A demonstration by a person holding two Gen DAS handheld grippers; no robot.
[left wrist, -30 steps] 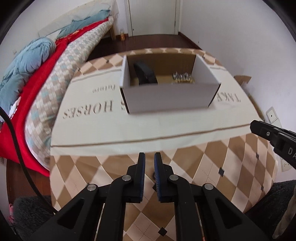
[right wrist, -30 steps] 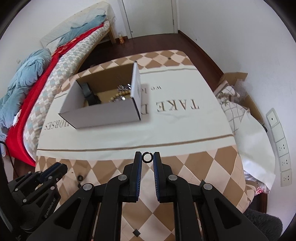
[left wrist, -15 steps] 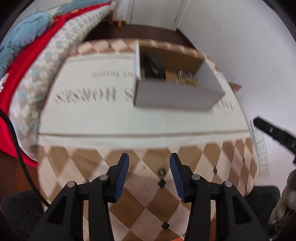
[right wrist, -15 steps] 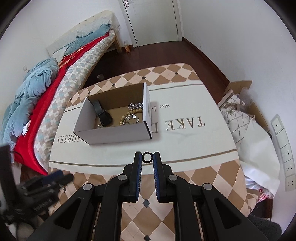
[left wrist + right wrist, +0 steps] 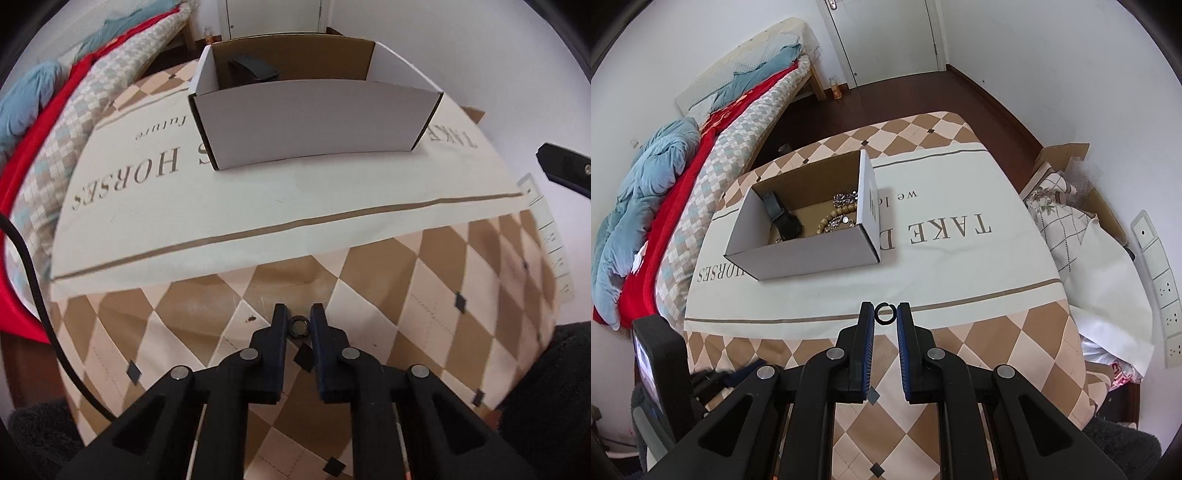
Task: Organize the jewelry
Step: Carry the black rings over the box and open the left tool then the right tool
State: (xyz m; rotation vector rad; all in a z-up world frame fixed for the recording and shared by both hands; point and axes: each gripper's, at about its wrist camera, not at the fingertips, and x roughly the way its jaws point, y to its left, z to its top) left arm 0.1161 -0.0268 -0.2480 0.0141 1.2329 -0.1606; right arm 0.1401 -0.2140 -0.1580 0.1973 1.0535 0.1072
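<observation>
The box [image 5: 809, 236] sits on the cloth [image 5: 960, 258] left of frame centre in the right wrist view, above the right gripper [image 5: 885, 314], which has a ring [image 5: 885, 314] between its tips. In the box, a strap [image 5: 781, 218] lies at left and beads [image 5: 838, 216] at right. The bed [image 5: 665, 206] runs along the frame's left edge, the door [image 5: 886, 37] at top. In the left wrist view, a second ring [image 5: 298, 326] lies on the table [image 5: 406, 295] between the left gripper [image 5: 298, 325] tips, low in the frame, below the box.

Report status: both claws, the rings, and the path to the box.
Left claw closing around a ring on the tablecloth. Right claw shut on a second ring, held aloft. Box open ahead, nothing blocking.
</observation>
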